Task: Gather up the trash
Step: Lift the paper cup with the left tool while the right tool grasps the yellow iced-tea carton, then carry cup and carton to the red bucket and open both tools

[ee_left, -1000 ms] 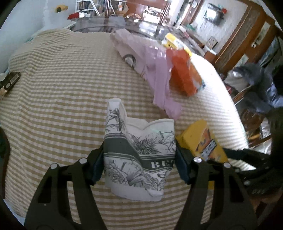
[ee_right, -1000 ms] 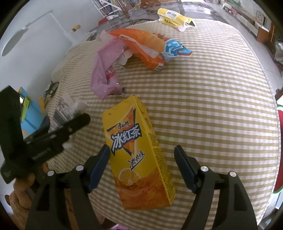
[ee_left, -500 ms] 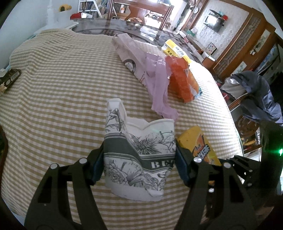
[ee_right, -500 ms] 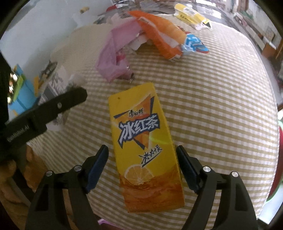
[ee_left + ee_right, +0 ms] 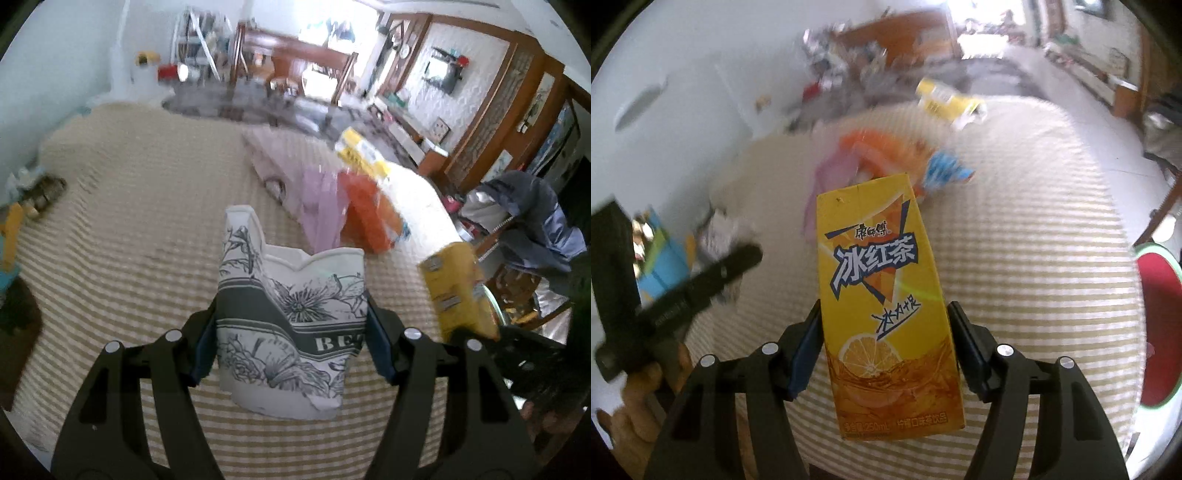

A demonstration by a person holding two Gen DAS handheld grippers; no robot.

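A crushed white paper cup [image 5: 288,314] with a grey flower print sits between the pads of my left gripper [image 5: 291,343], which is shut on it above the checked tablecloth [image 5: 129,221]. In the right wrist view a yellow iced-tea carton [image 5: 875,258] stands between the jaws of my right gripper [image 5: 884,332]. The jaws are closing and both pads press its sides. The carton is off the cloth, and it shows at the right of the left wrist view [image 5: 454,291]. One black left finger [image 5: 701,280] crosses the left of the right wrist view.
Further back on the cloth lie a pink plastic bag [image 5: 321,206], an orange snack bag [image 5: 365,218], a blue wrapper [image 5: 942,170] and a yellow packet [image 5: 362,155]. A chair with a dark jacket [image 5: 535,214] stands past the table's right edge. Both views are blurred.
The right jaws have closed onto the tea carton and lifted it off the cloth. Both grippers have risen and tipped up, so more of the room shows. The left keeps its hold on the cup.
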